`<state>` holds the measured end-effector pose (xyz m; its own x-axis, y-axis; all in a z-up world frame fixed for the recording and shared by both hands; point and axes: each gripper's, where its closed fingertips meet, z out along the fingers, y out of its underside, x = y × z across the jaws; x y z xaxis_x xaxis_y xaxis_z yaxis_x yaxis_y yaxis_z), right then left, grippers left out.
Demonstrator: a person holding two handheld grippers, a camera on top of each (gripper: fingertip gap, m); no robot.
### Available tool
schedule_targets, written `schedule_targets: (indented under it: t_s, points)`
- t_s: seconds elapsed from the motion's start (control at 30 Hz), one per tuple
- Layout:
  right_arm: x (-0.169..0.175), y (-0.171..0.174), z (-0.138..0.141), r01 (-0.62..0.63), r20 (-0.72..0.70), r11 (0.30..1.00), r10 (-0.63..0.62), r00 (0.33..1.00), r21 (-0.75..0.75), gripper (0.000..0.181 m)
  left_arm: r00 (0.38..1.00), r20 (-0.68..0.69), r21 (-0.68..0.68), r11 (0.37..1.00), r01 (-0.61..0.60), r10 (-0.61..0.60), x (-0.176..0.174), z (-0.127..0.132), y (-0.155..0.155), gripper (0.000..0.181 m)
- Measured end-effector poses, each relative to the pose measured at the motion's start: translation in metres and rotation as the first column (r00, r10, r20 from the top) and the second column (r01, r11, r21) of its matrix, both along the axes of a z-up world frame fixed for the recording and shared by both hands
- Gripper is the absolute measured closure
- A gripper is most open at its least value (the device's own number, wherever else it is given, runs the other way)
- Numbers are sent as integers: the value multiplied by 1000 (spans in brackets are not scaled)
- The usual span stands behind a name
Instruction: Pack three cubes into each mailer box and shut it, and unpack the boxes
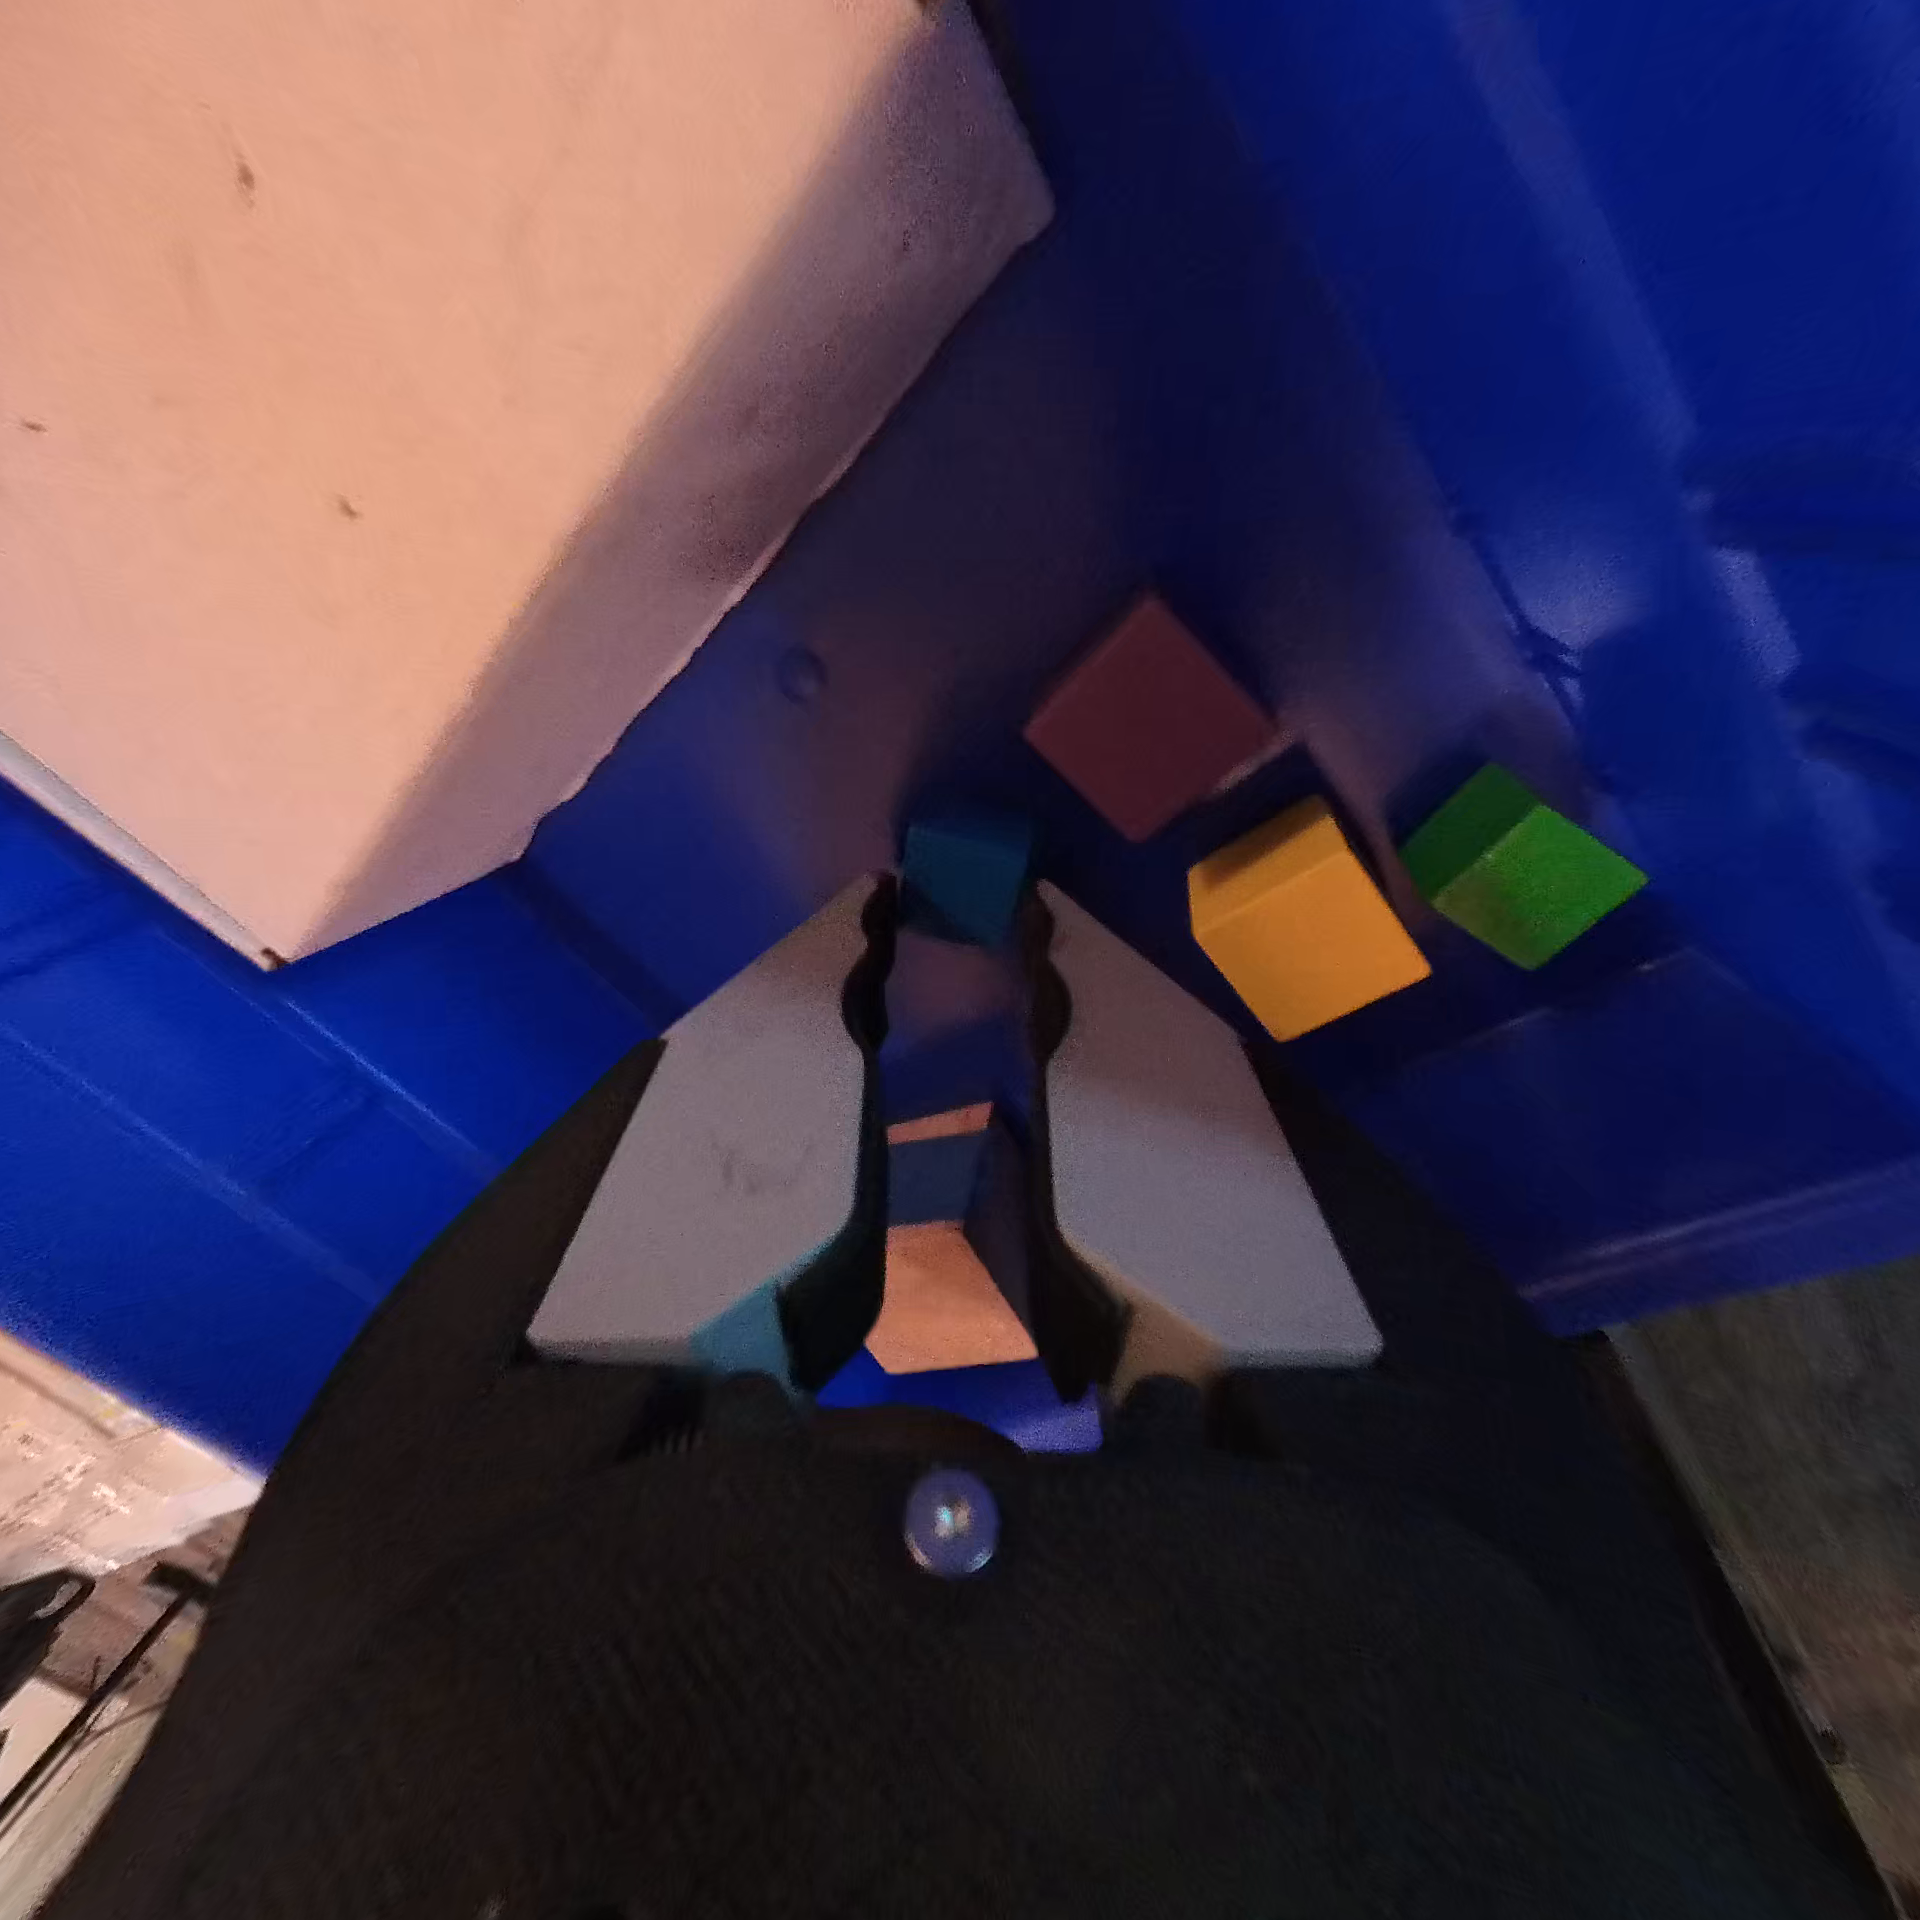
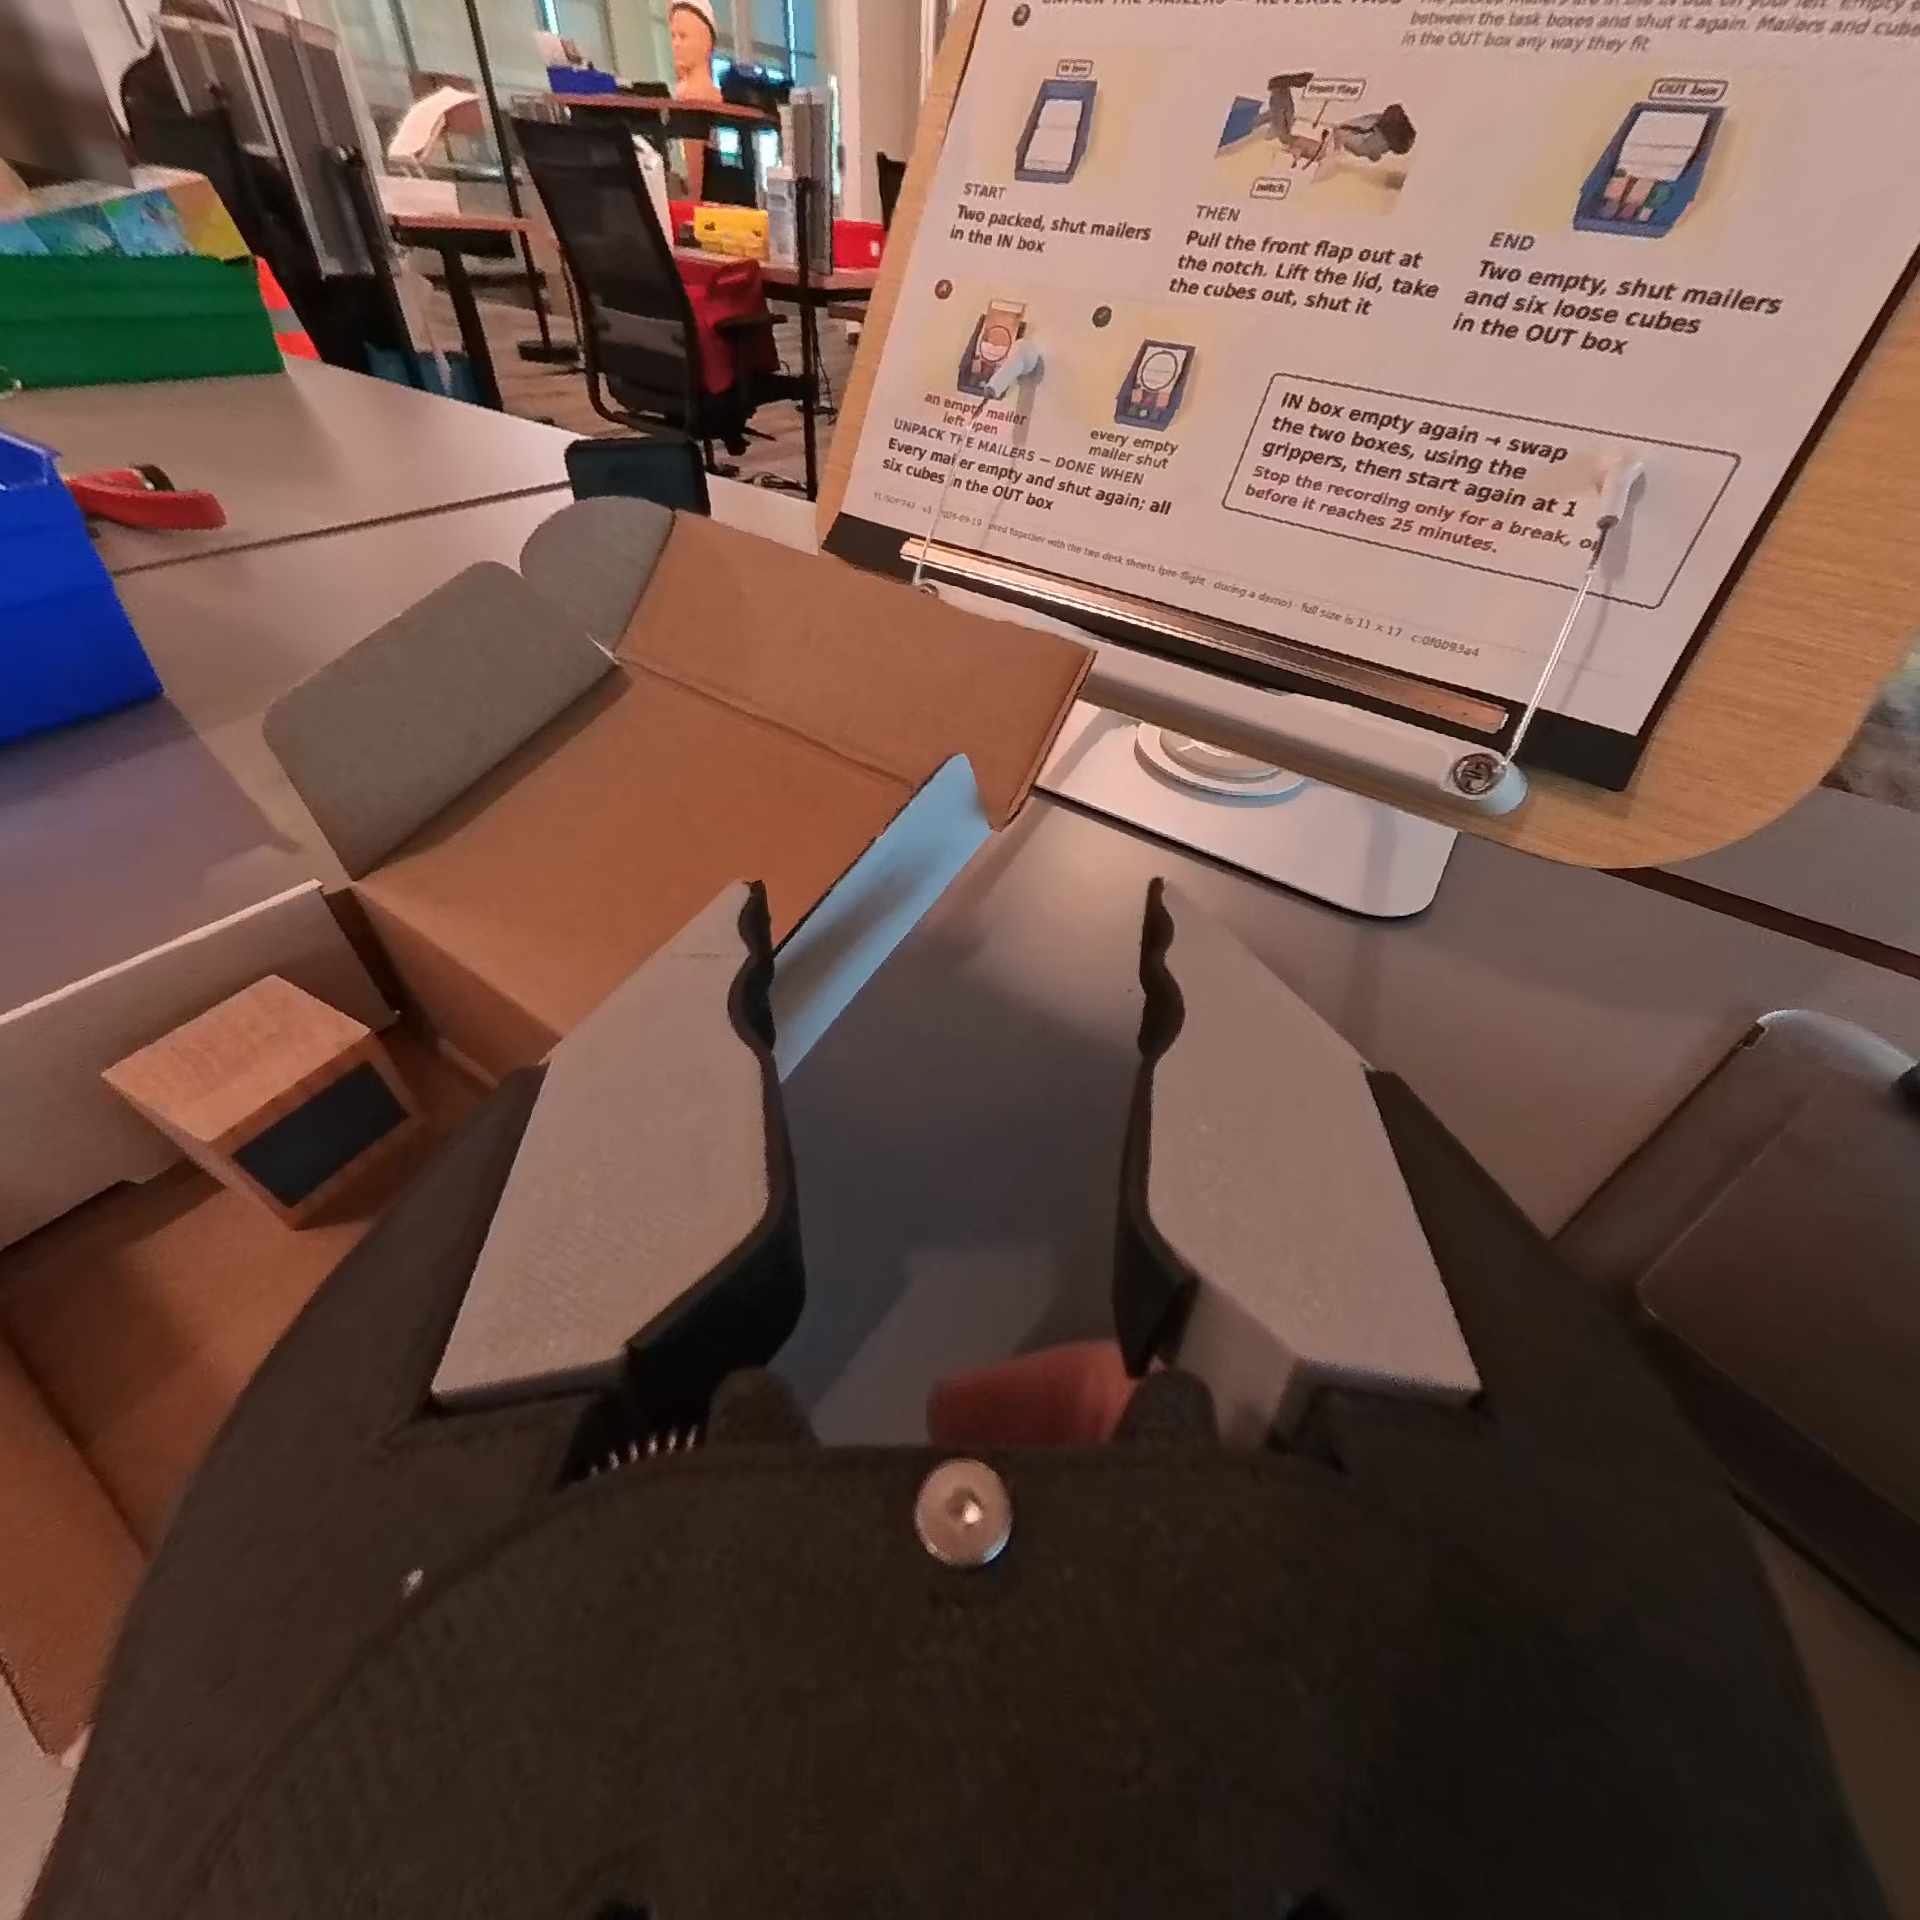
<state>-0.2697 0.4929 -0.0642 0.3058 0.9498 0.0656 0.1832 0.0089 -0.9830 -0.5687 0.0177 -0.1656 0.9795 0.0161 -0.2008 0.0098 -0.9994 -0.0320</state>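
The left gripper (image 1: 961, 914), jaws narrowly parted and empty, points at a small teal wooden cube (image 1: 966, 878): light, rigid, best pinched across flat faces. The right gripper (image 2: 956, 935) gapes wide, empty.

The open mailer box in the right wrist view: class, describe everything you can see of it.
The open mailer box is brown corrugated cardboard inside and grey-white outside. Its lid is thrown back, away from the camera, with two rounded grey side flaps and a folded front flap along its far edge. It rests on the grey table, left of the open right gripper. A wooden cube with a dark face sits inside the tray. No gripper touches the box.
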Motion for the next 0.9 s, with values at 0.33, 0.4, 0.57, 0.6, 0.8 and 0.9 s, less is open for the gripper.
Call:
schedule_targets:
  t_s: [0.33, 0.4, 0.57, 0.6, 0.8, 0.9]
  points:
    - [2, 5, 0, 19, -7, 1000, -19, 1000, 0, 113, 971, -239, 226, 972, 70, -15, -10, 79, 27, 160]
    - [2, 6, 2, 25, -15, 1000, -25, 1000, 1, 114, 949, -316, 328, 938, 108, 1, 0, 115, 50, 161]
    - [4, 11, 4, 44, -33, 999, -44, 998, -15, 114, 911, -349, 484, 790, 376, -219, 104, 166, 146, 161]
    - [5, 12, 5, 46, -38, 999, -47, 998, -16, 114, 889, -354, 482, 758, 440, -291, 130, 167, 167, 161]
    - [13, 20, 13, 60, -82, 998, -63, 995, -33, 117, 725, -281, 337, 642, 688, -629, 247, 120, 277, 161]
    - [16, 22, 15, 62, -92, 997, -66, 994, -44, 117, 701, -154, 258, 657, 709, -696, 276, 78, 313, 161]
